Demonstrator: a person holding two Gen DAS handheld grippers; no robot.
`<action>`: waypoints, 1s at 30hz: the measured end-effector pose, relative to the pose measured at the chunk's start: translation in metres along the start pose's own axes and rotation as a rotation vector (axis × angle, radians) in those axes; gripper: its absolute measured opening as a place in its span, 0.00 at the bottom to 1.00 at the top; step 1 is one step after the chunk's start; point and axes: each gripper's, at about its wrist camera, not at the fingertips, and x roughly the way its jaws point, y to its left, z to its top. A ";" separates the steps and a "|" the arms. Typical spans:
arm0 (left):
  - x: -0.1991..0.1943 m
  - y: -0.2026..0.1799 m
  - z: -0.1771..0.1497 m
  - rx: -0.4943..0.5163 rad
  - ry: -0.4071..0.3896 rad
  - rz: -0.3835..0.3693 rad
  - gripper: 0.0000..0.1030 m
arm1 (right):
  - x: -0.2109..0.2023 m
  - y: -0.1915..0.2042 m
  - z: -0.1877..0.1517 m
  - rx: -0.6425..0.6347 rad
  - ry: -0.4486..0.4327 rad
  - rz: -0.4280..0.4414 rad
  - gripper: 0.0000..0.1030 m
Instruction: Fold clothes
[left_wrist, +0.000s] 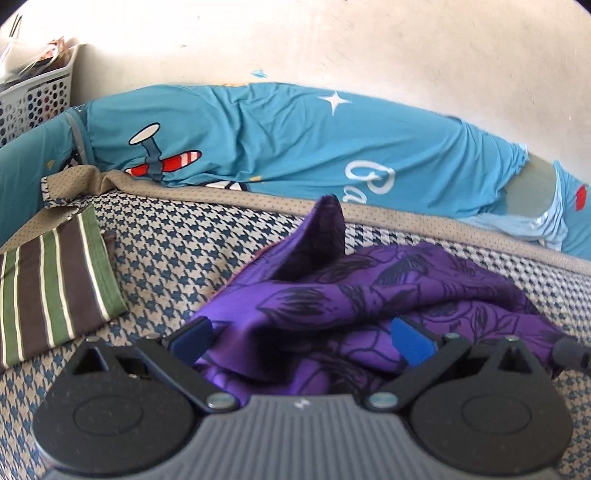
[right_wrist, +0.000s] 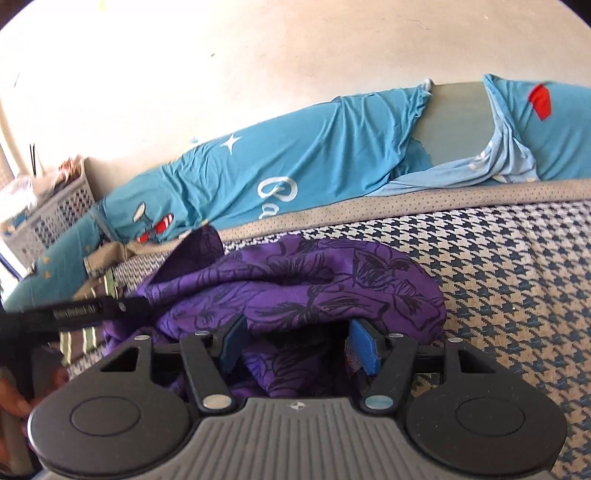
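A: The left tongs (left_wrist: 301, 338) stood wide, blue pads (left_wrist: 412, 341) well apart, and the purple cloth (left_wrist: 369, 284) lay bunched in the gap between them without being pinched.

B: And the right tongs (right_wrist: 295, 341)?

A: Also spread, though not as far. The same purple cloth (right_wrist: 314, 284) filled the space between their pads (right_wrist: 364, 345) and humped up just ahead of them. I could not tell whether either pad pressed on it; it looked loose.

B: Where did the cloth sit?

A: On the checked bedspread (left_wrist: 166, 251), right at the fingertips of both tongs, crumpled, with one corner standing up in a point beyond the left pair.

B: Anything to the sides?

A: To the left of the left tongs lay a striped cloth (left_wrist: 55, 280), green and brown, flat on the bedspread and apart from the purple one. Far beyond both tongs ran a blue sheet (left_wrist: 295, 140) with a plane and a star printed on it, against a pale wall (left_wrist: 369, 48). A white basket (left_wrist: 37, 96) stood at the far left.

B: Were the two tongs close?

A: Yes. In the right wrist view a black bar (right_wrist: 74, 314) reached in from the left, just beside the purple heap; which part of the rig it was, I could not say.
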 end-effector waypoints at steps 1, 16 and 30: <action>0.004 -0.003 -0.002 0.008 0.014 0.006 1.00 | 0.001 -0.003 0.001 0.023 0.002 0.005 0.60; 0.047 -0.024 -0.025 0.138 0.071 0.062 1.00 | 0.035 -0.048 -0.001 0.369 0.025 0.083 0.60; 0.051 -0.024 -0.027 0.113 0.089 0.040 1.00 | 0.076 -0.048 -0.008 0.439 0.016 0.055 0.53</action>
